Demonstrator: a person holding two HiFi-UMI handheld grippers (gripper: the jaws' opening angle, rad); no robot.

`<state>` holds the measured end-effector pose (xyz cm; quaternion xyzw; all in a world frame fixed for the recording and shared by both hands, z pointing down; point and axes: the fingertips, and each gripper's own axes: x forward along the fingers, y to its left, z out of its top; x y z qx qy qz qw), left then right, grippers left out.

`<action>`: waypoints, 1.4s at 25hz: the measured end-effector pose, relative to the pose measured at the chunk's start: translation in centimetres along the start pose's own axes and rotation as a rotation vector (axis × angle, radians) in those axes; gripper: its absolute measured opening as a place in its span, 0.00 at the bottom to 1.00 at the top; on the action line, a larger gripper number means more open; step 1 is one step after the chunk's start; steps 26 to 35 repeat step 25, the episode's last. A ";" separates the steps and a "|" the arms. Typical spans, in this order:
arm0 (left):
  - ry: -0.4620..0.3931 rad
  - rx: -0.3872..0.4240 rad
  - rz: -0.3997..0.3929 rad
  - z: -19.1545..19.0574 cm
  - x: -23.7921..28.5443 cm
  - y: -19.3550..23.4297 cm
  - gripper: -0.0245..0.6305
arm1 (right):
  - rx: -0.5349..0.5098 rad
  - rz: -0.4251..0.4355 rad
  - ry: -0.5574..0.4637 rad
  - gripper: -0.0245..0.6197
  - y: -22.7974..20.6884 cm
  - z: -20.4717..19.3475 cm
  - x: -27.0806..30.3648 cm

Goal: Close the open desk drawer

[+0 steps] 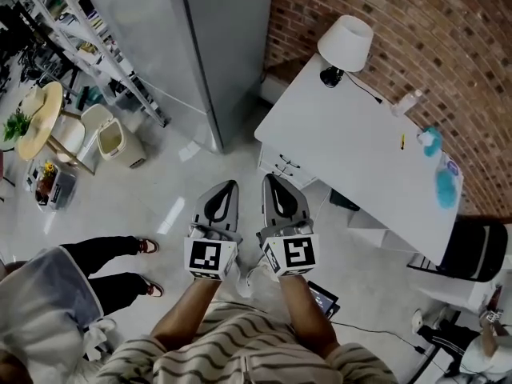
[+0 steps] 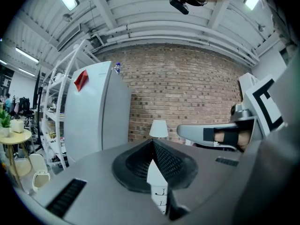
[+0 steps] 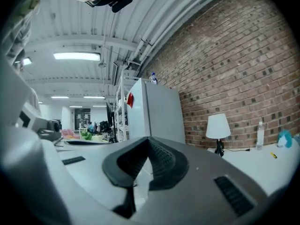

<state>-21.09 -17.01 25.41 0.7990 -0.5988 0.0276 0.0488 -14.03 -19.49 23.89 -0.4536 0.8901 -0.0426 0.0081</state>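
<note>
Drawer [image 1: 282, 165] below the white worktop [image 1: 352, 126] probably rolls easily, rigid and light; push its flat front. Left hand-held gripper [image 1: 230, 187] and right hand-held gripper [image 1: 270, 181] hang clenched, empty

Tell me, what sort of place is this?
Probably a workshop or lab with an office corner set up in it: a white desk with a table lamp stands against a bare brick wall, and open metal shelving full of gear lines the far side.
</note>
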 end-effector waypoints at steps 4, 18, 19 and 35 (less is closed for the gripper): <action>-0.021 0.008 -0.019 1.8 -0.6 -0.5 0.05 | -0.019 -0.013 -0.008 0.05 0.5 1.5 -0.7; -0.076 0.027 -0.041 5.8 -2.7 -1.8 0.05 | -0.120 -0.030 -0.030 0.05 2.6 4.9 -2.8; -0.081 0.028 -0.038 6.0 -2.9 -1.7 0.05 | -0.122 -0.028 -0.036 0.05 2.8 5.1 -2.9; -0.098 0.045 -0.023 6.6 -4.5 -0.9 0.05 | -0.130 -0.012 -0.068 0.05 4.8 6.1 -2.9</action>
